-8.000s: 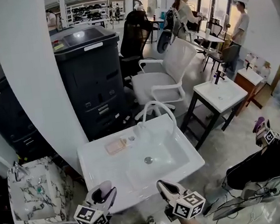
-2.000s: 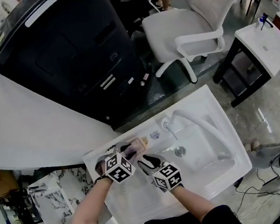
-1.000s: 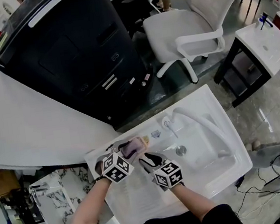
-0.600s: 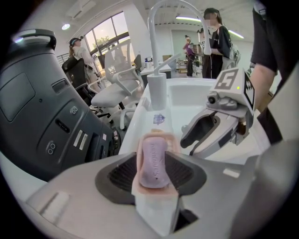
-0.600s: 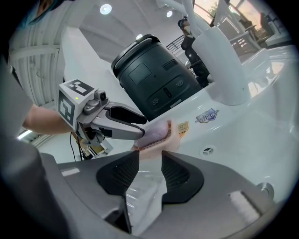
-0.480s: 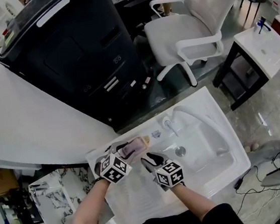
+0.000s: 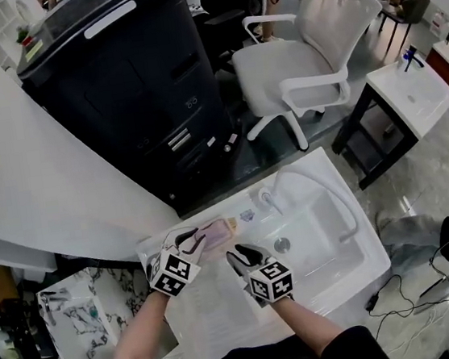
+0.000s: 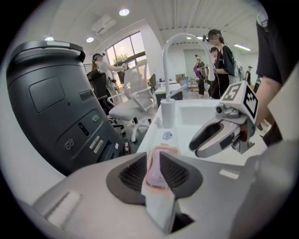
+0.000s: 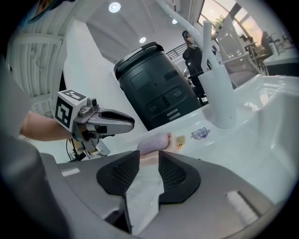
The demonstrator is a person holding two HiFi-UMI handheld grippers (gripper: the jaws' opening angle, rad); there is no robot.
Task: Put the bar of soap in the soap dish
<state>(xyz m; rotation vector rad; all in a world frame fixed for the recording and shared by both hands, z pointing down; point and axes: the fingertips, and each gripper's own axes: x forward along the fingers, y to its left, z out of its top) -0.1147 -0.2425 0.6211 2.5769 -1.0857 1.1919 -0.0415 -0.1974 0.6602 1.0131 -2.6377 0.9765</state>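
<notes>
The pink bar of soap [image 7: 213, 234] lies on its beige soap dish [image 7: 229, 225] on the back left ledge of the white sink [image 7: 345, 269]. My left gripper [image 7: 188, 242] hovers just left of the soap and above it. Its jaws are closing with nothing gripped; in the left gripper view the soap [image 8: 156, 169] shows beyond the gap. The right gripper view shows the soap [image 9: 154, 143] resting in the dish [image 9: 176, 140], with the left gripper [image 9: 125, 123] clear of it. My right gripper [image 7: 242, 254] hangs open over the sink's front left, holding nothing.
A tall curved white faucet [image 7: 328, 194] rises at the back of the basin. Behind the sink stand a black printer cabinet [image 7: 132, 88] and a white office chair [image 7: 305, 43]. A marble-patterned basin [image 7: 72, 323] sits at the lower left. People stand far back in the room.
The left gripper, which had its jaws around the soap on the dish, has drawn back, lifted and narrowed its jaws; the soap stays on the dish. The right gripper rose slightly.
</notes>
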